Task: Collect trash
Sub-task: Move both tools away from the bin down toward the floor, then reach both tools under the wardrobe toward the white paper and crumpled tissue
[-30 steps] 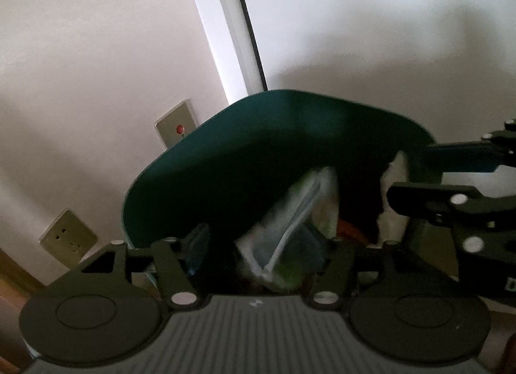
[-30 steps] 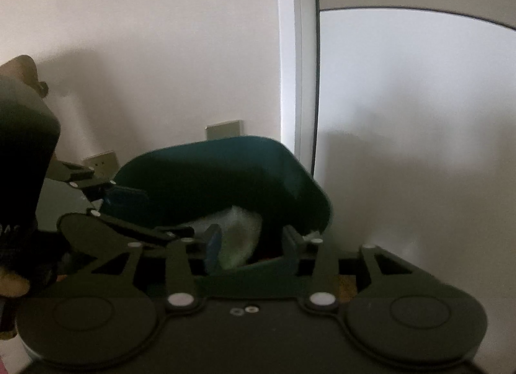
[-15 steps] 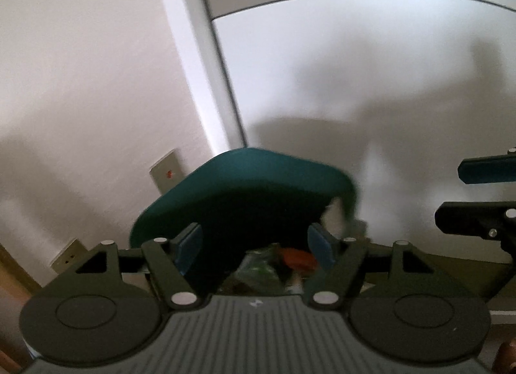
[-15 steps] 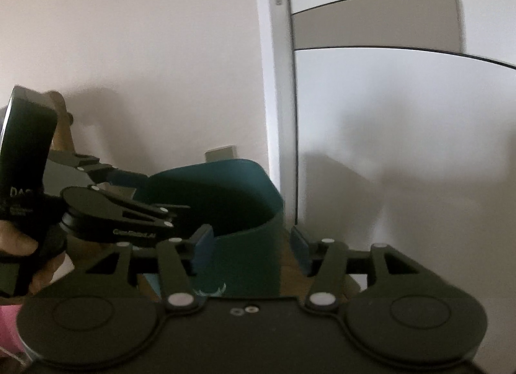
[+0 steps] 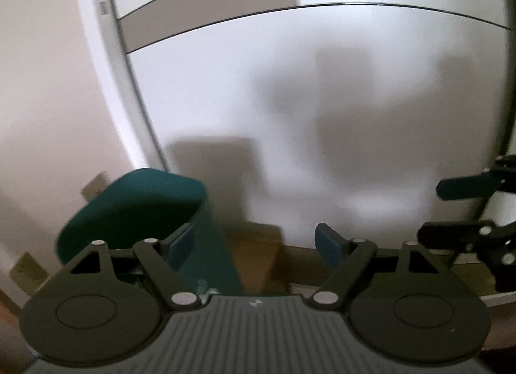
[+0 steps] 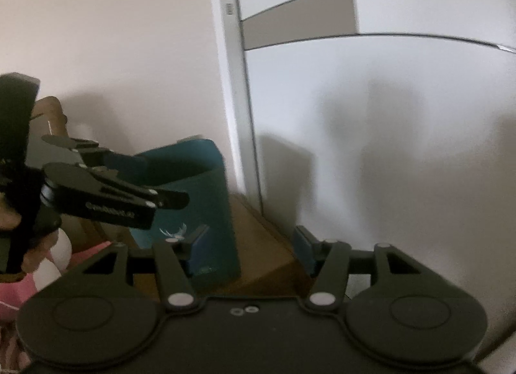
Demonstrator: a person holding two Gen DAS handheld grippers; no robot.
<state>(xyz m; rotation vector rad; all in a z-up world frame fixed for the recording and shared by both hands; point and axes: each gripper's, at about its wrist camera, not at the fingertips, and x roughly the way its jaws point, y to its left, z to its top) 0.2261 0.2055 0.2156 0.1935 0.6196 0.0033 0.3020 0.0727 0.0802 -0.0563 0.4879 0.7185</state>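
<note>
A dark teal trash bin [image 5: 138,209] stands on the floor by the wall, low and left in the left wrist view; its inside is hidden from here. My left gripper [image 5: 254,245] is to the right of the bin's rim, its jaws opening with nothing between them. In the right wrist view the same bin [image 6: 200,187] sits left of centre. My right gripper [image 6: 251,246] is beside its right wall, jaws also opening and empty. The left gripper [image 6: 154,177] shows from the side in front of the bin, held by a hand [image 6: 13,219].
A white sliding door with grey bands [image 5: 322,116] fills the background, its frame [image 5: 106,83] just behind the bin. Wall sockets [image 5: 27,269] sit low on the beige wall. Brown wooden floor [image 5: 258,254] lies beside the bin. Pink cloth [image 6: 13,290] shows at lower left.
Both grippers have drawn back and swung right, away from above the bin. The wrappers and tissue seen inside the bin are out of sight. Both pairs of jaws stand wider.
</note>
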